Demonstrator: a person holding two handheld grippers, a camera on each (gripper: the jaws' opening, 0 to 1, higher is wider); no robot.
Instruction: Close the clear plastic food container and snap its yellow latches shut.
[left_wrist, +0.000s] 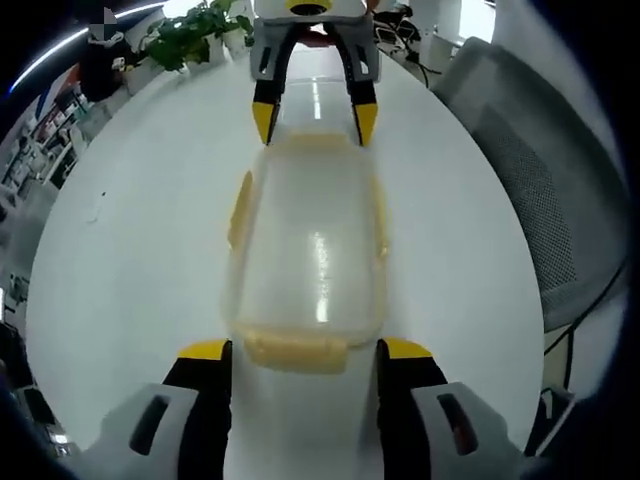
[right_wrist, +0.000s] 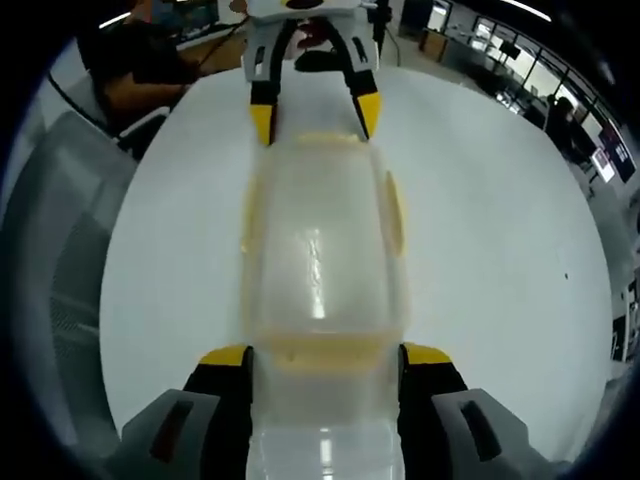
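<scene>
A clear plastic container (left_wrist: 306, 250) lies flat on a smooth, glossy white table (left_wrist: 130, 260), its long shape stretching between the two grippers. Its lid is on top, cloudy and see-through, with rounded corners and a bright streak of reflected light down the middle. Pale yellow latches (left_wrist: 240, 208) sit along its long sides, and a wider yellow latch (left_wrist: 296, 351) runs across the near short end in the left gripper view.

The left gripper (left_wrist: 305, 352) has its black, yellow-tipped jaws spread, one on each side of that near end, close beside the corners. At the far end the right gripper (left_wrist: 314, 118) stands the same way, its jaws spread to either side of the opposite short end.

In the right gripper view the right gripper (right_wrist: 328, 356) straddles its own end of the container (right_wrist: 320, 260), jaws apart, and the left gripper (right_wrist: 314, 112) faces it across the lid. Whether any jaw tip touches the plastic is not clear.

A grey mesh chair (left_wrist: 540, 190) stands beside the table, and leafy green plants (left_wrist: 195, 35) sit at the far edge.
</scene>
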